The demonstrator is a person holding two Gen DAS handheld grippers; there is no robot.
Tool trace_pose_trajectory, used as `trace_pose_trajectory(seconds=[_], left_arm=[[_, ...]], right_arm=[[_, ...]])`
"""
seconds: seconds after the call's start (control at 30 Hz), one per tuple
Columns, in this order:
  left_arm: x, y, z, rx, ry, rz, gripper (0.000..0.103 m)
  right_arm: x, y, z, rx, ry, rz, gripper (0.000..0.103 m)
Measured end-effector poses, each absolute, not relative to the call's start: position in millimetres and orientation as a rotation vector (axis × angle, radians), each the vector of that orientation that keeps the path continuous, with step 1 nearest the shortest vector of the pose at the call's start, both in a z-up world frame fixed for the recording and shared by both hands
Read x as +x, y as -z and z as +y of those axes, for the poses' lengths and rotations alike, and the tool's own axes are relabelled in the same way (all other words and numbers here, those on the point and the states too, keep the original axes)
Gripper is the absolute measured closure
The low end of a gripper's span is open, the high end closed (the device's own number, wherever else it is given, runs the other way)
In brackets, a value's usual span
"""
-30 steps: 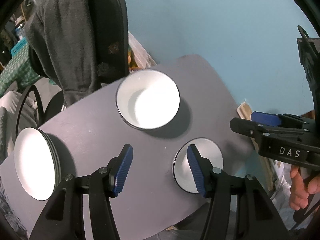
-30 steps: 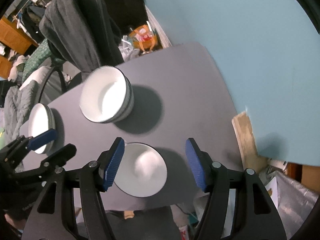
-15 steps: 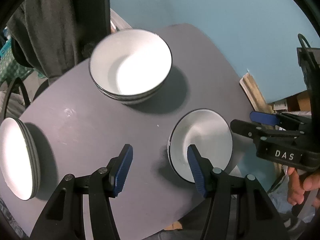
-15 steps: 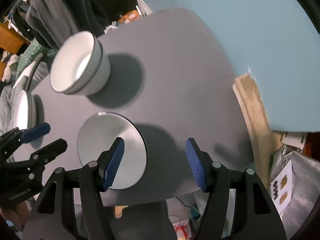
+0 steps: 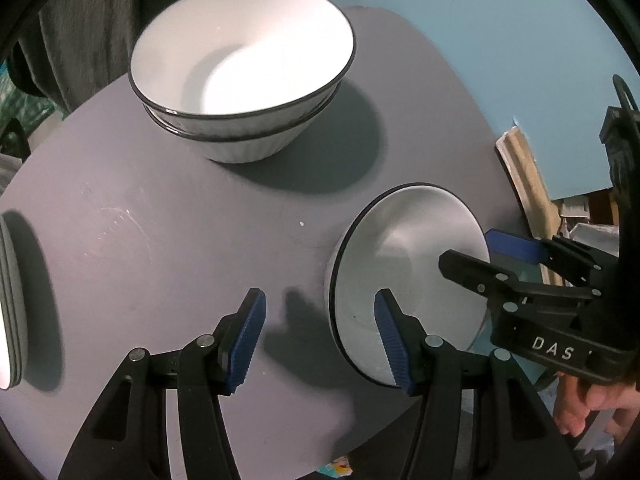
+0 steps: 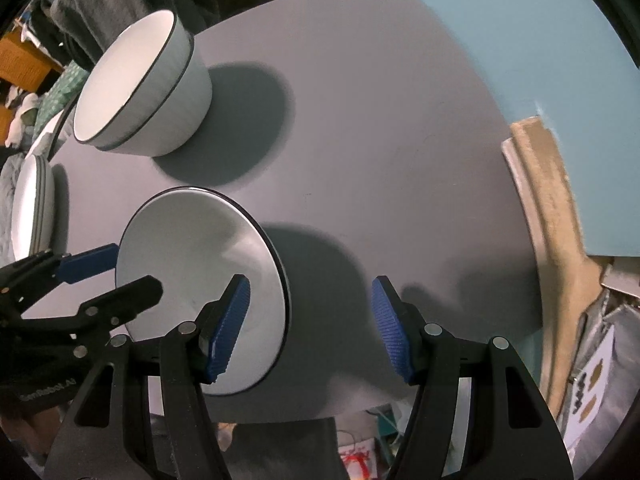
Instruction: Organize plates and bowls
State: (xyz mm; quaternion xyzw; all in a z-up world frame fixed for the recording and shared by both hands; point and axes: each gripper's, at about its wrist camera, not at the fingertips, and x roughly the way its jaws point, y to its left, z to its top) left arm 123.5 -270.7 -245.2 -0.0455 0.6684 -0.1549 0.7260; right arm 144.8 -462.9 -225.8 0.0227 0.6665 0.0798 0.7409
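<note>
A small white bowl (image 5: 404, 256) with a dark rim sits on the grey round table (image 5: 160, 240) near its front right edge. My left gripper (image 5: 318, 340) is open and straddles the bowl's left rim, one blue pad inside and one outside. My right gripper (image 6: 308, 328) is open too and straddles the opposite rim of the same small bowl (image 6: 188, 264). Neither gripper's pads press on it. Two larger white bowls (image 5: 240, 80) stand nested at the back. A stack of white plates (image 5: 10, 308) lies at the far left. The right gripper (image 5: 468, 248) also shows in the left wrist view.
A chair draped with a dark grey garment (image 5: 80, 20) stands behind the table. A light wooden board (image 6: 552, 220) leans on the blue wall (image 6: 520, 20) to the right. A hand (image 5: 580, 408) holds the right gripper. Clutter lies on the floor below the table's front edge.
Both grippers have come down toward the table and all the dishes look larger. Each gripper has gone from hovering above the small bowl to straddling its rim. The jaws kept their width.
</note>
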Motion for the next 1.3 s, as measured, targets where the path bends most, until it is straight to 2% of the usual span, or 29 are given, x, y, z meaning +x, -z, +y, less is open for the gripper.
trace_pose_trajectory(seconds=[0.23, 0.47, 0.53, 0.57, 0.77, 1.07, 1.3], left_arm=[[123.9, 255.7, -276.7, -0.102, 0.324, 1.49, 0.045], [126.1, 261.1, -281.1, -0.096, 0.309, 1.5, 0.046], [126.1, 263.0, -283.4, -0.111, 0.303, 1.511, 0.053], [127.0, 263.8, -283.0, -0.119, 0.304, 1.517, 0.059], [126.3, 265.1, -281.1, -0.133, 0.317, 1.536, 0.077], [124.7, 264.7, -281.0, -0.15, 0.345, 1.558, 0.087], [122.7, 269.4, -289.8, -0.126, 0.35, 1.585, 0.087]], right_arm=[[143.8, 234.5, -460.8, 0.062, -0.193, 1.474, 0.04], [145.6, 240.9, -454.0, 0.058, -0.195, 1.488, 0.046], [147.3, 242.8, -449.0, 0.053, -0.202, 1.489, 0.048], [148.2, 242.8, -447.8, 0.05, -0.209, 1.488, 0.053], [149.4, 244.9, -432.4, 0.031, -0.246, 1.517, 0.072], [151.1, 248.2, -423.8, 0.012, -0.229, 1.534, 0.088], [151.7, 246.7, -417.6, 0.004, -0.247, 1.537, 0.089]])
